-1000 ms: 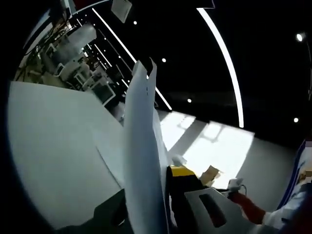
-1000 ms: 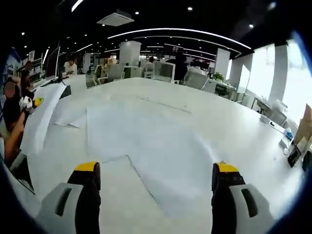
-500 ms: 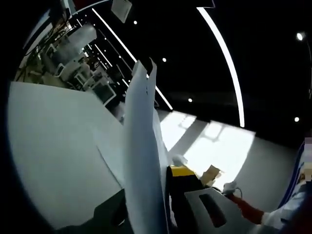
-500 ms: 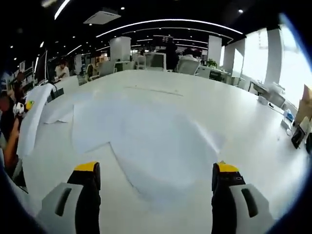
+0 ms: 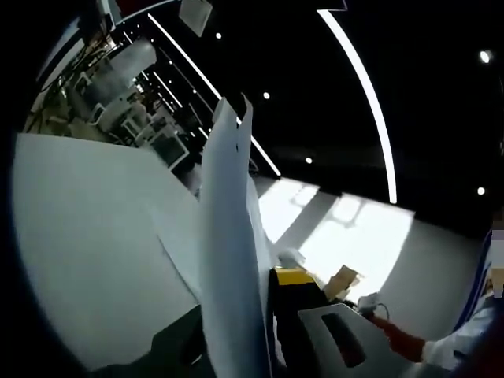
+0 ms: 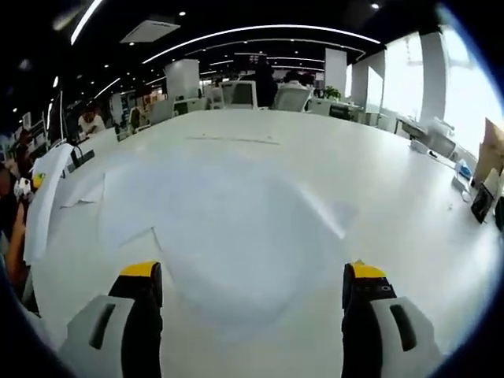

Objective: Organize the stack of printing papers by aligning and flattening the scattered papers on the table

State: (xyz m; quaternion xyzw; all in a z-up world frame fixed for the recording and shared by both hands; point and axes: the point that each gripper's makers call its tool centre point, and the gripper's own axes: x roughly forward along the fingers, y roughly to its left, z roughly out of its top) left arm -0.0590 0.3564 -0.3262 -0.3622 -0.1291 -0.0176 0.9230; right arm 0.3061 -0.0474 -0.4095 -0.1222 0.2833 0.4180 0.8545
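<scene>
White desk; left gripper pinches gathered papers upright, right gripper spread over loose sheets. Next: gather one.

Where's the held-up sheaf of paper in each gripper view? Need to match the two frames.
Left gripper view: the paper sheaf stands edge-on up the middle, clamped in the left gripper, from bottom centre to upper centre.
Right gripper view: the same paper sheaf hangs at the far left edge, beside a person's arm; the right gripper is open at the bottom.
Shared landmark: the white table with loose sheets spread on it.
</scene>
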